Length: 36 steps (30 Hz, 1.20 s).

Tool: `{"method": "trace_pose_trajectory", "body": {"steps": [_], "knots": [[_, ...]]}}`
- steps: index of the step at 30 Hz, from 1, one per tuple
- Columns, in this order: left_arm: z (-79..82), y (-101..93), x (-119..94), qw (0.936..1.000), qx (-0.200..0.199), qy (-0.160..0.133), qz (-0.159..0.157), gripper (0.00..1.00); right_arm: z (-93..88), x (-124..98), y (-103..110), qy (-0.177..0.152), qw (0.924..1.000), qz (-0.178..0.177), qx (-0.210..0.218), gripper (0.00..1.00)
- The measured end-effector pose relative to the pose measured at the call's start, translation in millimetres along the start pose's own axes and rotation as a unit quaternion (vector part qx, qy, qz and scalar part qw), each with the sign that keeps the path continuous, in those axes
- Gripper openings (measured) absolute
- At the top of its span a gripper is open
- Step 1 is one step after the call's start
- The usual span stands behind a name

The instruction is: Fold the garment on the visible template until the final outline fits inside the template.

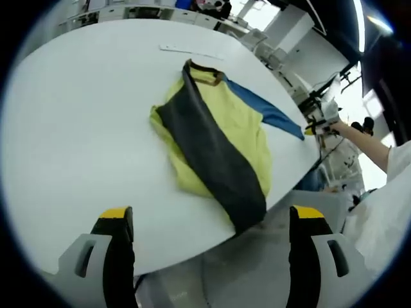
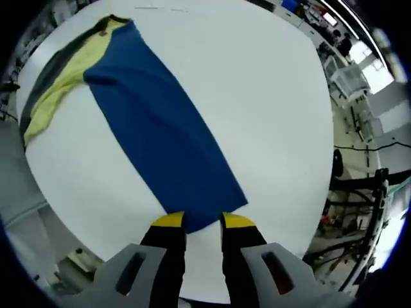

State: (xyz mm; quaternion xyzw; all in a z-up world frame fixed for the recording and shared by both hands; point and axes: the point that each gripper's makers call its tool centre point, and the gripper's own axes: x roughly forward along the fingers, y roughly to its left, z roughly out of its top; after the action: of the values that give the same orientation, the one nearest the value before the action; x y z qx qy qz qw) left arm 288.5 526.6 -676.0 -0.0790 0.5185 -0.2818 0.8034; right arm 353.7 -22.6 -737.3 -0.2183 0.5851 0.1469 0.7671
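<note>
Sleeve [image 2: 164, 128] of blue cloth runs as a long band from the right gripper [image 2: 203, 221] toward eleven o'clock in the right gripper view, and its near end lies between that gripper's jaws, which stand close on it, apparently clamped. The rest of the garment [image 1: 221, 138], yellow with a dark sleeve [image 1: 215, 154] laid across it, sits bunched on the white table [image 1: 77, 115], its dark end hanging over the edge. In the left gripper view it lies at twelve o'clock from the left gripper [image 1: 209, 221], well apart, and those jaws stand wide and hold nothing. The right gripper is plainly nearer. No template outline or container can be made out.
</note>
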Motion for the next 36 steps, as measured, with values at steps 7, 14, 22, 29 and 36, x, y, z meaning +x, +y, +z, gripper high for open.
{"method": "trace_pose_trajectory", "body": {"steps": [7, 14, 22, 29, 36], "knots": [[-4.2, -1.8, -1.4, 1.0000, 0.003, 0.000, -0.002, 0.97, 6.7, -12.0, 16.4, -0.030, 0.9994, 0.007, 0.016, 0.25], [-5.0, -6.3, -4.1, 0.9999, 0.007, -0.006, -0.008, 0.97, 12.2, -22.7, 36.0, -0.060, 0.9976, 0.020, 0.027, 0.32], [-9.5, -7.3, -8.5, 0.9998, 0.006, -0.012, -0.011, 0.97, 8.1, -28.7, 53.3, -0.071, 0.9960, 0.032, 0.044, 0.33], [-13.0, -5.9, -10.0, 0.9998, 0.003, -0.014, -0.010, 0.97, 12.6, -36.2, 67.1, -0.085, 0.9945, 0.036, 0.049, 0.34], [-12.4, -7.5, -10.5, 0.9997, 0.005, -0.018, -0.014, 0.96, 24.0, -50.1, 79.6, -0.114, 0.9914, 0.042, 0.047, 0.36]]}}
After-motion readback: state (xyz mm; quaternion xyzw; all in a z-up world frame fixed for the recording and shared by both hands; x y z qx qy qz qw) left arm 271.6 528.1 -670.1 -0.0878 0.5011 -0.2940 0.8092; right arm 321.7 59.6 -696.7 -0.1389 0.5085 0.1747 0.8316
